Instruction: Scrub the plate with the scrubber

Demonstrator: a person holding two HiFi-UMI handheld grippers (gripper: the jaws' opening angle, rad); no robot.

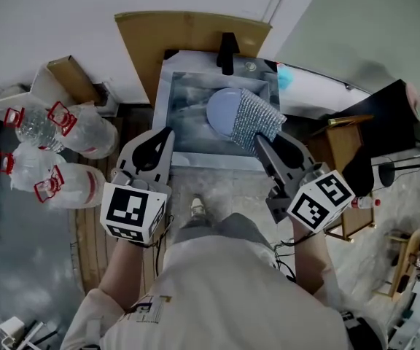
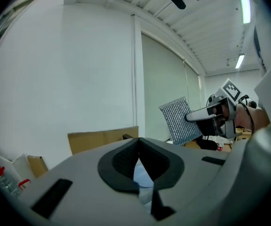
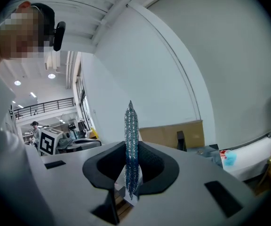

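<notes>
Scrubber [image 1: 258,115] clamped in right tool [image 1: 258,141], overlapping plate [image 1: 221,111] edge, left tool [image 1: 168,132] closed

We find the left half of the sink [image 1: 184,115] open. The faucet [image 1: 227,52] stands at its back rim; the scrubber [image 1: 257,119] overhangs the plate [image 1: 223,110].

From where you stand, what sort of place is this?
Probably a makeshift washing-up station in a workshop or lab, not a home kitchen: a small stainless steel sink with a black tap stands before a brown cardboard sheet, and large clear plastic water jugs with red handles lie on the floor beside it.
</notes>
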